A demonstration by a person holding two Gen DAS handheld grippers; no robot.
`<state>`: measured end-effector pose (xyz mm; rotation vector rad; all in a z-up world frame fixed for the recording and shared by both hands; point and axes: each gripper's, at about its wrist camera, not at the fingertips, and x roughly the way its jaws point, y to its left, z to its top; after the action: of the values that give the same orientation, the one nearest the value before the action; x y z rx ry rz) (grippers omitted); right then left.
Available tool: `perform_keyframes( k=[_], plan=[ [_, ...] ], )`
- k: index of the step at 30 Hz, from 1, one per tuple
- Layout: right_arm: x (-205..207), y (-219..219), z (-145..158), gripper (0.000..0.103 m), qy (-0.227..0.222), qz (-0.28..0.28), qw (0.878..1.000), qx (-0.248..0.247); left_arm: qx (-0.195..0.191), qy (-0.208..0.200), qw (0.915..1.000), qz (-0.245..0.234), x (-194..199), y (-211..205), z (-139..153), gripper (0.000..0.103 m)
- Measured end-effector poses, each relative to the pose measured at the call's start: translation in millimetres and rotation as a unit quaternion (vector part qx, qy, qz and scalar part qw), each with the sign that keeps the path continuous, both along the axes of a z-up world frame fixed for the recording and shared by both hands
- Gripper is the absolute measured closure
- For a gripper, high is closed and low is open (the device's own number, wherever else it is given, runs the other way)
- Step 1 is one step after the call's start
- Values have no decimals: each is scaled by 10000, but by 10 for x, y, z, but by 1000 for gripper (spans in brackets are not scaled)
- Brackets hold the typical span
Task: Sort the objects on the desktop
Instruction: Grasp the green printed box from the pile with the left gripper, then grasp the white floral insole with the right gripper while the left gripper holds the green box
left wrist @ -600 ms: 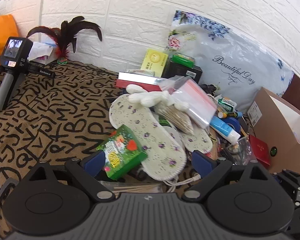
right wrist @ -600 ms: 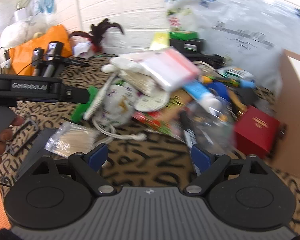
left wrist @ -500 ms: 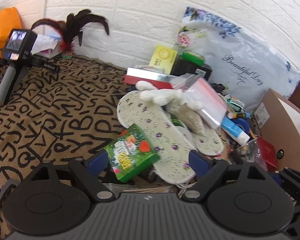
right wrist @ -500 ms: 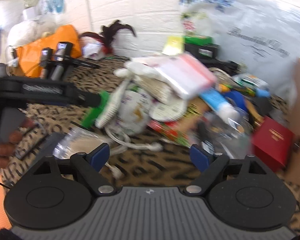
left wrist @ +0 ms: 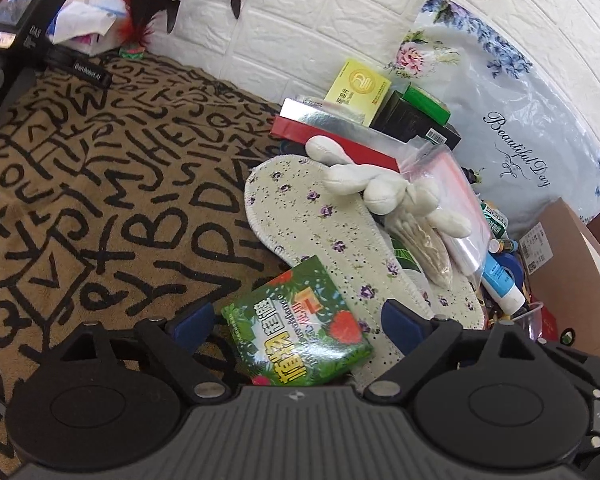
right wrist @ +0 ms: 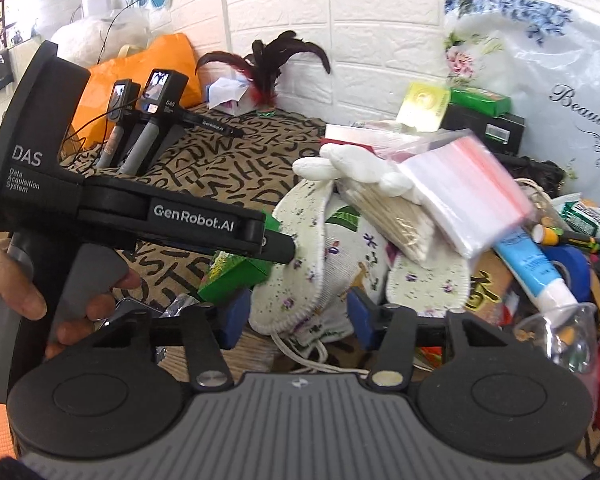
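Both grippers have closed in on the heap; earlier they were hanging back with bare cloth ahead of their fingers, so the sorting is moving from approach to a first pick.

The pile (left wrist: 384,216) is sitting dead ahead of both grippers, spilling off to the right toward the cardboard box (left wrist: 572,264), with the patterned tablecloth (left wrist: 100,184) running off to the left.

The flowered insole (left wrist: 332,248) is lying diagonally ahead of the left gripper (left wrist: 296,322); its near end is reaching the right finger. The green box (left wrist: 296,332) is now right between that gripper's jaws, which are standing wide, pads not pressing on it. Nothing held yet.

The right gripper (right wrist: 296,316) is sitting about half open, jaws either side of the white socks and insole edge (right wrist: 300,284); pads not visibly clamping, so I am reading it as gripping nothing. The left tool is crossing its view from the left.

Looks like the green box is the first pick: closing on it is next, judging by the framing.
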<state>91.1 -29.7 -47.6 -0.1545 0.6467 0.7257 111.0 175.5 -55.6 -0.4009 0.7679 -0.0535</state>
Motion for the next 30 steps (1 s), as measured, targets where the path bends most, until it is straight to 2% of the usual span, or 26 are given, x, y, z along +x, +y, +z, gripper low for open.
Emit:
perform_keyframes(
  k=[2, 5, 7, 8, 9, 13, 19, 22, 25, 26, 30],
  plan=[
    [9, 49, -11, 58, -15, 46, 10000, -6, -71, 57, 10000, 3, -3, 32, -21, 7],
    [20, 96, -27, 69, -92, 84, 9999, -74, -204, 123, 9997, -5, -5, 60, -53, 9],
    [36, 89, -43, 81, -102, 57, 9998, -131, -455, 51, 9989, -127, -4, 76, -76, 22],
    [42, 65, -45, 83, -74, 33, 9999, -114, -660, 24, 9976, -198, -10, 89, -87, 34],
    [48, 30, -41, 86, -28, 28, 10000, -68, -793, 50, 9967, -187, -18, 91, -89, 35],
    [-21, -148, 25, 98, 20, 34, 10000, 15, -523, -15, 9978, -402, -105, -95, -3, 36],
    [-252, -556, 143, 102, 209, 11, 9997, 143, -232, -194, 9921, -1220, -343, -517, 163, 36],
    [-438, -820, 174, 102, 368, 20, 9993, 17, -83, -249, 9875, -1555, -498, -692, 179, 36],
    [-602, -1059, 151, 102, 630, 6, 9980, -96, -18, -103, 9860, -1666, -515, -807, 73, 36],
    [-622, -1093, 128, 102, 700, 18, 9975, -89, 6, -29, 9856, -1689, -495, -837, 27, 39],
    [-563, -1026, -23, 98, 943, 104, 9955, -14, 84, 62, 9870, -1602, -480, -871, -43, 39]
  ],
)
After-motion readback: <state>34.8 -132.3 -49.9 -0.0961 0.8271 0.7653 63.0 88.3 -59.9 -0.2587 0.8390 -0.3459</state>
